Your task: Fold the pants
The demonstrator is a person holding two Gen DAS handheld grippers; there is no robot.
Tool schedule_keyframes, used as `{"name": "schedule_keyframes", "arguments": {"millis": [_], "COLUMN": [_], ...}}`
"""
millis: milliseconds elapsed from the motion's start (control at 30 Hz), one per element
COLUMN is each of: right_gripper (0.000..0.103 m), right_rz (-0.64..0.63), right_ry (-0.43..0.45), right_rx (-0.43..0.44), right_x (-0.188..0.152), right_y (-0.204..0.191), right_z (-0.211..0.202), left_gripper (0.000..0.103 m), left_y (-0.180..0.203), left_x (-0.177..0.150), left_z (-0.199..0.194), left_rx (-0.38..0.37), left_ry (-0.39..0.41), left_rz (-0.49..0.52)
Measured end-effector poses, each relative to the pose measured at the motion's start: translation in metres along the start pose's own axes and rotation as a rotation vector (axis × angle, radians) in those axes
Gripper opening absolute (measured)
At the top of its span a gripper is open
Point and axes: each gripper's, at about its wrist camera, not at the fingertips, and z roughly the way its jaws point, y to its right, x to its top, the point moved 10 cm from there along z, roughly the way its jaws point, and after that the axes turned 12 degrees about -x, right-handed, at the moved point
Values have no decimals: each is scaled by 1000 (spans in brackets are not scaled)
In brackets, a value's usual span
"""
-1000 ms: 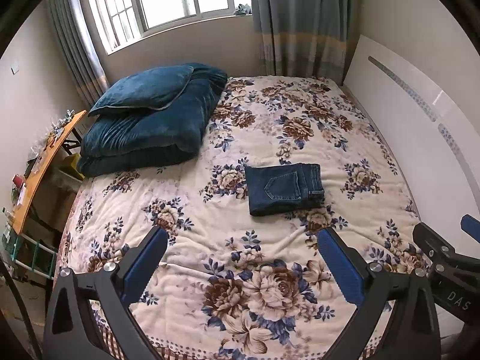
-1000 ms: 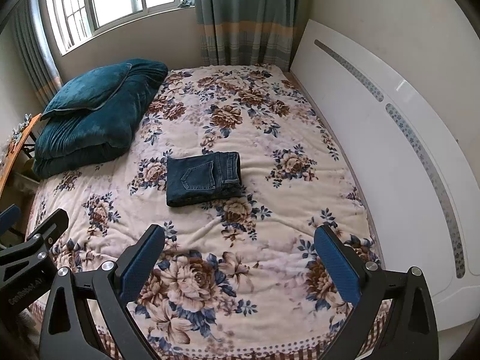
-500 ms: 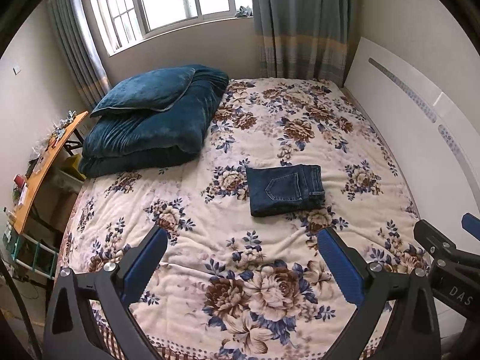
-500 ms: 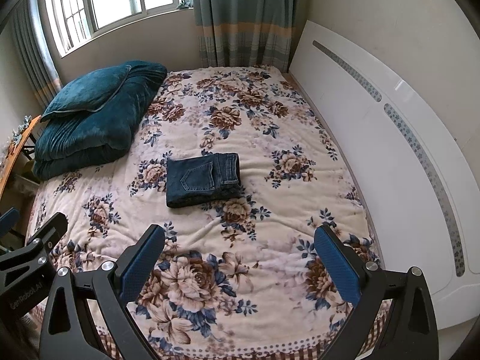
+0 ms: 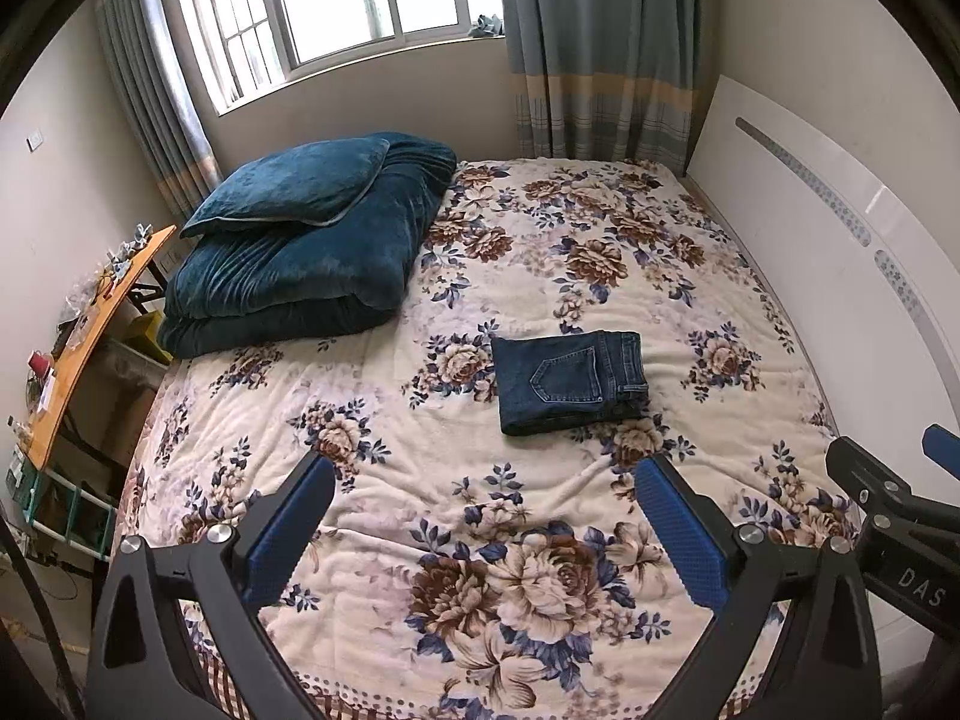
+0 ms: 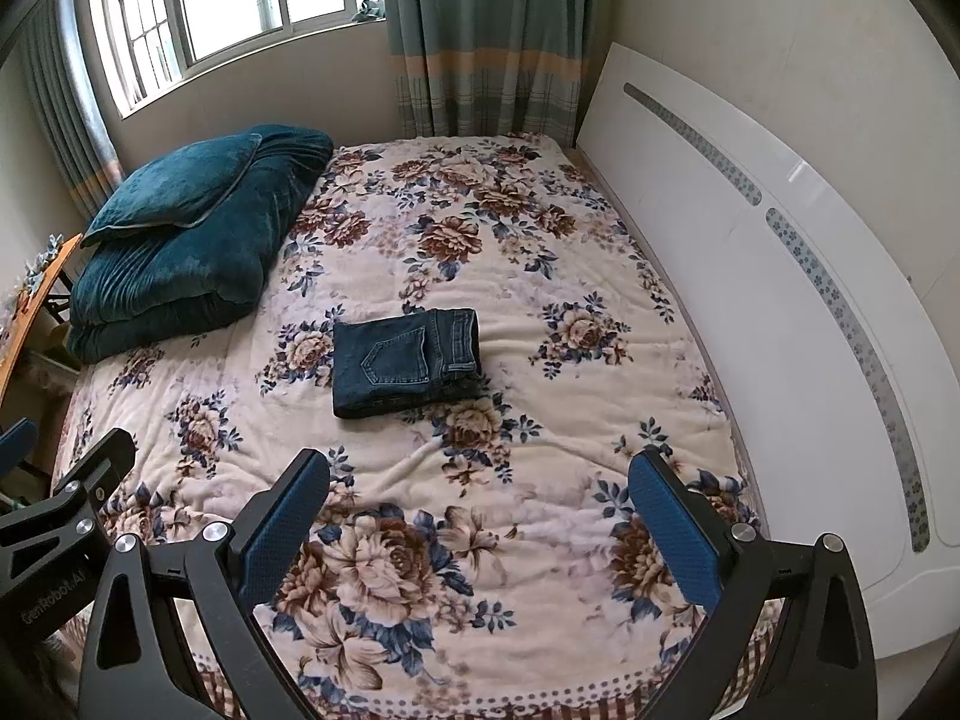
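Note:
Dark blue jeans (image 5: 570,381) lie folded into a compact rectangle in the middle of the floral bed cover (image 5: 480,276), back pocket up; the right wrist view shows the same jeans (image 6: 405,363). My left gripper (image 5: 483,516) hovers open over the bed's near end, well short of the jeans, with nothing between its blue pads. My right gripper (image 6: 480,513) is open too, at a similar distance, empty. Each gripper's black frame shows at the edge of the other's view: the right one (image 5: 888,516) and the left one (image 6: 54,516).
A folded teal quilt with a pillow (image 5: 306,240) fills the bed's far left. A white headboard (image 5: 840,276) runs along the right side. An orange desk (image 5: 90,330) with small items stands left of the bed. Window and curtains (image 5: 600,48) are at the back.
Both grippers have drifted slightly back and up from the bed; the view has shifted a little. The jeans have not moved and both grippers stay open.

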Motion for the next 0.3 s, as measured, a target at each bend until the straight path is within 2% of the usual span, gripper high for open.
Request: {"name": "schedule_keyframes", "arguments": {"millis": [300], "right_gripper": [102], "right_rz": [5], "right_ry": [-2], "right_rx": [-2], "right_x": [1], "right_y": [3], "right_z": [-4], "left_gripper": [102], "left_y": [0], "left_x": [3], "left_z": [-2], "left_rx": [3], "left_ry": [8], "left_rz": [3]}}
